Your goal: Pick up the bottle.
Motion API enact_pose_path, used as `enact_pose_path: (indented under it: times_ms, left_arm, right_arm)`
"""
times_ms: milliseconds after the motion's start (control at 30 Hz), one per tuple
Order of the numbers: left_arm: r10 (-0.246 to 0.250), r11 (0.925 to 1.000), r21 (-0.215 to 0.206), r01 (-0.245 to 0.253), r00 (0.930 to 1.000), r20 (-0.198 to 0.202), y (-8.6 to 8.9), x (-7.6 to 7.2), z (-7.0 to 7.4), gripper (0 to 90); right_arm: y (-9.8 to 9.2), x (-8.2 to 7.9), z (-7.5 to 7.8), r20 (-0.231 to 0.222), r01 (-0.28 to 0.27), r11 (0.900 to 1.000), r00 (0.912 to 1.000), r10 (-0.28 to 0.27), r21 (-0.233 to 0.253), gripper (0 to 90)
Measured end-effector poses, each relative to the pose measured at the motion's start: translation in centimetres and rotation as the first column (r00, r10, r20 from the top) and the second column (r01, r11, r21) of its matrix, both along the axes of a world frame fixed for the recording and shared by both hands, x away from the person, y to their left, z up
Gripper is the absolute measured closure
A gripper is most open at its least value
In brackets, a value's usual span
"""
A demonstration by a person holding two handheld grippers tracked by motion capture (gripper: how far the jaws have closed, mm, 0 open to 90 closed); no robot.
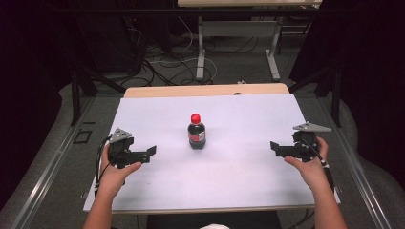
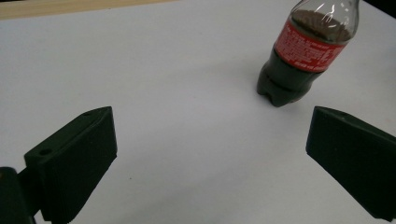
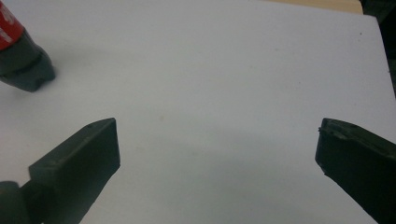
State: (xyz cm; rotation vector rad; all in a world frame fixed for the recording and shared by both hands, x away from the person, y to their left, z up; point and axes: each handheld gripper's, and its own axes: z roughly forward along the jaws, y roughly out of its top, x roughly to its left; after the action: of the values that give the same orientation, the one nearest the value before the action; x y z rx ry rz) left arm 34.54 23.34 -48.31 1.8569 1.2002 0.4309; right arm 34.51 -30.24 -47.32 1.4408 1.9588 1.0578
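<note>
While my left gripper (image 1: 152, 151) and right gripper (image 1: 273, 145) sat with jaws spread wide, gripping nothing, the cola bottle (image 1: 196, 131) stood upright mid-table (image 1: 239, 181), between the 2, well apart from both.

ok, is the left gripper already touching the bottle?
No, the left gripper is open and well apart from the upright bottle, with bare table between them.

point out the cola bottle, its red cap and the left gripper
cola bottle (image 1: 196, 136), high view, on its red label
red cap (image 1: 195, 118), high view, on its top
left gripper (image 1: 152, 152), high view, between its open fingertips
</note>
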Motion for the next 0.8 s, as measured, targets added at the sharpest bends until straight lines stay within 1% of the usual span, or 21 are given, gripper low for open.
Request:
enact_pose_path:
  times_ms: [33,67,100,133,167,200,267,300,333,367,400,433,467,500,533,567,633,667,733,767,800]
  left_arm:
    - [-0.001,0.9999,-0.014,0.001,1.0000,0.001,-0.1,0.0,0.2,2.1]
    - [-0.006,0.9998,-0.017,0.006,0.9999,0.009,-0.2,-0.1,0.3,2.1]
    - [-0.014,0.9998,-0.016,0.014,0.9998,0.011,-0.4,-0.1,0.4,2.1]
    - [-0.021,0.9997,-0.014,0.021,0.9997,0.015,-0.6,-0.1,0.4,2.1]
    - [-0.022,0.9996,-0.016,0.023,0.9995,0.024,-0.9,-0.1,0.4,2.1]
    - [-0.031,0.9993,-0.018,0.032,0.9990,0.032,-1.1,-0.2,0.5,2.1]
    - [-0.054,0.9982,-0.026,0.055,0.9982,0.026,-1.6,-0.4,0.5,2.1]
    - [-0.054,0.9982,-0.026,0.055,0.9982,0.026,-1.6,-0.4,0.5,2.1]
    - [-0.059,0.9980,-0.018,0.060,0.9976,0.035,-1.7,-0.4,0.5,2.0]
    - [-0.066,0.9976,-0.018,0.067,0.9974,0.027,-1.9,-0.5,0.5,2.0]
    - [-0.069,0.9971,-0.030,0.070,0.9972,0.028,-2.1,-0.5,0.4,2.1]
    - [-0.069,0.9971,-0.030,0.070,0.9972,0.028,-2.1,-0.5,0.4,2.1]
    - [-0.072,0.9970,-0.026,0.073,0.9971,0.024,-2.2,-0.5,0.4,2.1]
    - [-0.074,0.9968,-0.027,0.074,0.9970,0.024,-2.3,-0.4,0.4,2.1]
    - [-0.079,0.9965,-0.026,0.080,0.9965,0.027,-2.5,-0.4,0.3,2.2]
    - [-0.088,0.9957,-0.027,0.088,0.9959,0.020,-2.8,-0.3,0.3,2.2]
    - [-0.090,0.9954,-0.031,0.091,0.9957,0.022,-3.1,-0.3,0.3,2.2]
    - [-0.097,0.9949,-0.025,0.098,0.9950,0.022,-3.2,-0.2,0.3,2.4]
    - [-0.100,0.9948,-0.020,0.100,0.9948,0.020,-3.6,0.0,0.3,2.8]
    - [-0.103,0.9945,-0.019,0.103,0.9944,0.025,-3.8,0.1,0.3,2.8]
    - [-0.100,0.9946,-0.024,0.101,0.9948,0.017,-4.1,0.2,0.3,2.9]
  right_arm:
    - [0.0,0.0,0.0,0.000,0.000,1.000,1.0000,0.000,0.000,0.0]
    - [0.2,-0.3,0.3,0.014,-0.007,1.000,0.9999,0.007,0.003,0.0]
    - [0.5,-0.5,0.5,0.013,-0.013,1.000,0.9998,0.012,0.012,0.0]
    - [0.6,-0.5,0.5,0.022,-0.009,1.000,0.9997,0.009,0.010,0.1]
    - [0.7,-0.7,0.7,0.021,-0.026,1.000,0.9994,0.026,0.003,0.8]
    - [0.9,-0.7,0.8,0.028,-0.026,1.000,0.9993,0.026,0.001,1.8]
    - [1.3,-0.9,1.0,0.039,-0.039,0.999,0.9985,0.039,-0.004,3.4]
    - [1.7,-0.9,0.9,0.050,-0.039,0.999,0.9980,0.039,-0.002,4.2]
    - [1.8,-1.0,1.0,0.039,-0.052,0.999,0.9979,0.052,-0.005,4.3]
    - [2.1,-1.1,1.0,0.040,-0.060,0.998,0.9974,0.060,-0.006,4.3]
    - [2.3,-1.1,1.0,0.047,-0.059,0.998,0.9971,0.059,-0.004,4.3]
    - [2.4,-1.2,1.1,0.041,-0.068,0.998,0.9968,0.068,-0.013,4.3]
    - [2.7,-1.2,1.1,0.052,-0.069,0.998,0.9962,0.070,-0.013,4.3]
    - [2.8,-1.3,1.1,0.053,-0.081,0.997,0.9952,0.082,-0.019,4.3]
    - [3.0,-1.3,1.1,0.058,-0.076,0.997,0.9953,0.077,-0.015,4.3]
    - [3.1,-1.3,1.1,0.063,-0.080,0.997,0.9947,0.081,-0.022,4.7]
    - [3.1,-1.3,1.0,0.056,-0.088,0.996,0.9944,0.089,-0.020,4.8]
    - [3.4,-1.2,0.9,0.052,-0.089,0.996,0.9946,0.090,-0.014,4.8]
    - [3.5,-1.2,0.8,0.050,-0.097,0.995,0.9940,0.098,-0.016,5.4]
    - [3.5,-1.2,0.8,0.050,-0.097,0.995,0.9940,0.098,-0.016,5.4]
    - [3.5,-1.2,0.9,0.049,-0.099,0.995,0.9938,0.100,-0.025,6.4]
